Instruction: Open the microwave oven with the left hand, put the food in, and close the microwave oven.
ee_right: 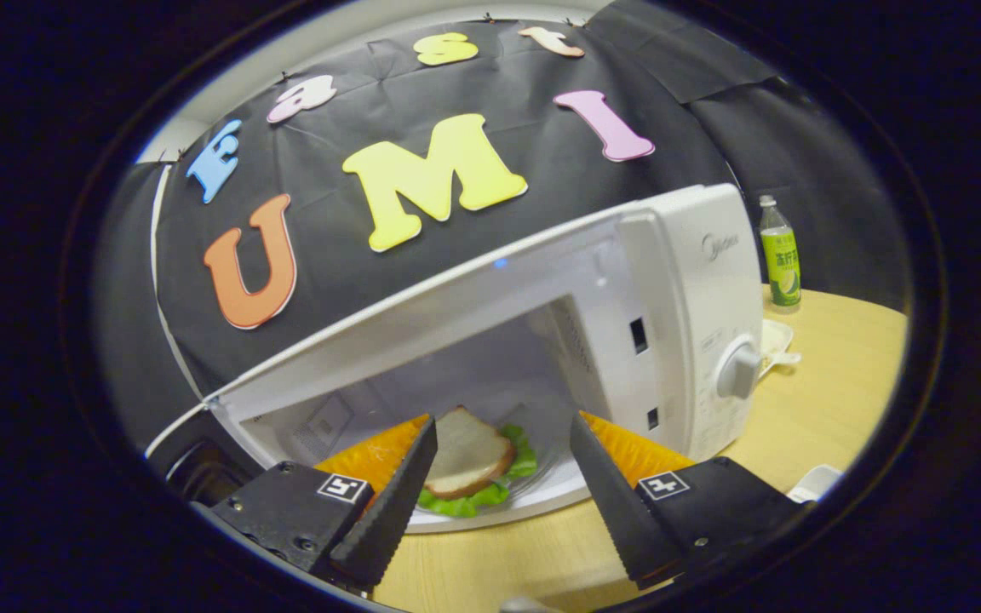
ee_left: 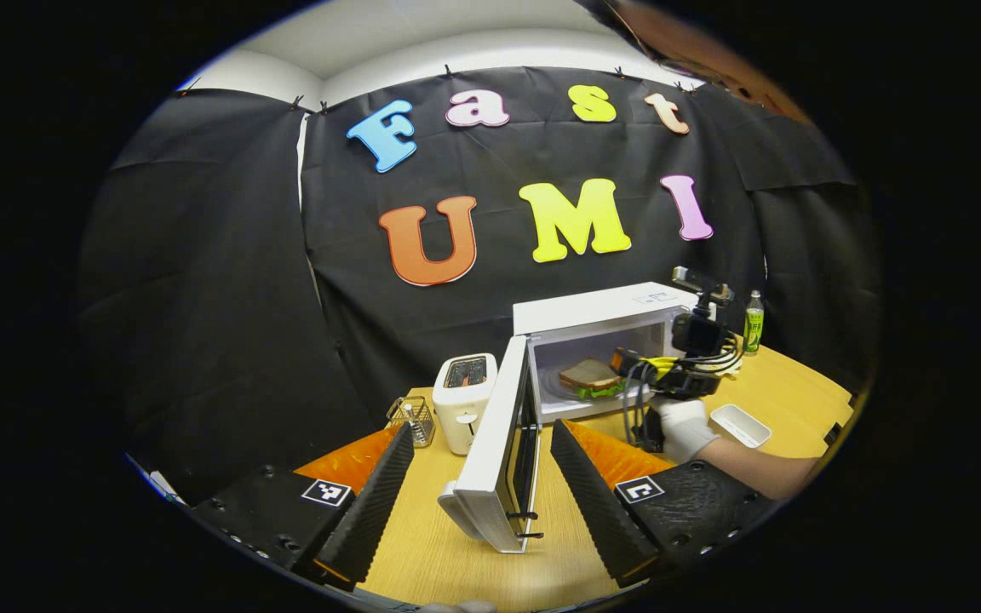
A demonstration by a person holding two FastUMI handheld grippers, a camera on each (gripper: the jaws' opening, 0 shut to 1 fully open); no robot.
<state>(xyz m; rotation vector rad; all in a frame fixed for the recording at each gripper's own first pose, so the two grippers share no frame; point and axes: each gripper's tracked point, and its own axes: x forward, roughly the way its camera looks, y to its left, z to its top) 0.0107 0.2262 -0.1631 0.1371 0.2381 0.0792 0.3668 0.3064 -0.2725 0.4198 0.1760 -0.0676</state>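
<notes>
The white microwave [ee_left: 601, 308] stands on the wooden table with its door [ee_left: 503, 455] swung wide open toward me. A sandwich [ee_left: 591, 377] with lettuce lies inside on the plate. My left gripper [ee_left: 482, 443] is open, its fingers either side of the door's edge and not touching it. In the left gripper view the right gripper [ee_left: 678, 370], held by a gloved hand [ee_left: 685, 427], sits at the oven's mouth. In the right gripper view my right gripper [ee_right: 503, 438] is open just outside the cavity, with the sandwich [ee_right: 469, 460] lying free between and beyond its fingers.
A white toaster [ee_left: 465, 400] and a small wire basket [ee_left: 412, 419] stand left of the door. A green bottle [ee_right: 780, 254] stands behind the microwave [ee_right: 678, 315], and a white tray [ee_left: 740, 424] lies on the table [ee_left: 788, 392] to its right.
</notes>
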